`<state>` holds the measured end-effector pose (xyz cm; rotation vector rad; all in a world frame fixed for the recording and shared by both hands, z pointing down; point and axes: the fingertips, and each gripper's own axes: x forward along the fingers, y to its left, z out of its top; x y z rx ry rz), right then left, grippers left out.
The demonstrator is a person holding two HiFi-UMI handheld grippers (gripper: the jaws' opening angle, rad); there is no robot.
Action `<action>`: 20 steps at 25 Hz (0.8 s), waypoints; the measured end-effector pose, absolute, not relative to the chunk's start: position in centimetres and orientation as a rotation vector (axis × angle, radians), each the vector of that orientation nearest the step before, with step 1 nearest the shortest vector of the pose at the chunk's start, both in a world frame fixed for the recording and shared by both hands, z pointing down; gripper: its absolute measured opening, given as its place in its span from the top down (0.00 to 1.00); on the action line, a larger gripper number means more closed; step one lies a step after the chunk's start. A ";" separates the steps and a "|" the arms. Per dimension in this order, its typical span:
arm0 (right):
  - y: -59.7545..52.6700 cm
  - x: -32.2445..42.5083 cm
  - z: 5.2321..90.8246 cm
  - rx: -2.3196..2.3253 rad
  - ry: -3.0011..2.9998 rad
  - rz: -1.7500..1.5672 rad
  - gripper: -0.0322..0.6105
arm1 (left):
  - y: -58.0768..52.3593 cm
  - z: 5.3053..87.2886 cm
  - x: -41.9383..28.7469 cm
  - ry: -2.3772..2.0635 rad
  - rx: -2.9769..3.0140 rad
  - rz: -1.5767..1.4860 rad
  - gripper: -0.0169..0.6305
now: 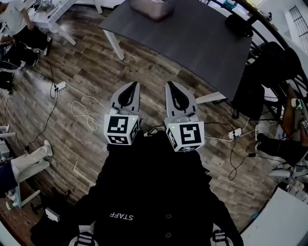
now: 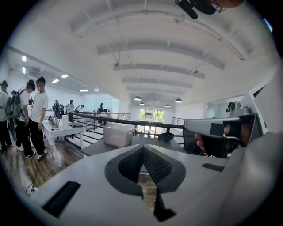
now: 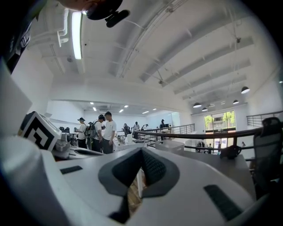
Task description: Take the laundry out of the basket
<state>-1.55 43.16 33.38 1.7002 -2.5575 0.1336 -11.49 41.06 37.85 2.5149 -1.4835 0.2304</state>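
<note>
A translucent laundry basket (image 1: 153, 7) stands at the far end of a dark grey table (image 1: 192, 43); what lies inside it is too blurred to tell. I hold both grippers side by side close to my body, well short of the table and pointing toward it. The left gripper (image 1: 130, 89) is shut with nothing between its pads. The right gripper (image 1: 174, 89) is shut and empty too. In the left gripper view the basket (image 2: 118, 134) sits beyond the left gripper (image 2: 142, 148). The right gripper view shows the basket (image 3: 170, 146) past the right gripper (image 3: 141, 152).
White cables (image 1: 82, 108) and a power strip (image 1: 60, 86) lie on the wooden floor to my left. A black object (image 1: 238, 25) rests on the table's right end beside a railing (image 1: 276, 36). A black chair (image 1: 269, 67) stands at right. People (image 2: 33, 114) stand by a white table at left.
</note>
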 end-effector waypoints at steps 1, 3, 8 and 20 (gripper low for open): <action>43.2 -1.4 33.6 1.693 -2.563 0.138 0.93 | 41.1 38.1 -11.4 -1.489 2.508 0.235 0.97; 43.2 -1.2 33.9 1.679 -2.580 0.147 0.93 | 41.1 38.5 -11.4 -1.500 2.496 0.240 0.97; 42.9 -0.9 34.9 1.631 -2.626 0.176 0.93 | 40.9 40.0 -11.4 -1.527 2.456 0.264 0.97; 35.2 -1.4 38.7 1.647 -2.546 0.188 0.93 | 32.9 43.2 -13.4 -1.535 2.426 0.266 0.97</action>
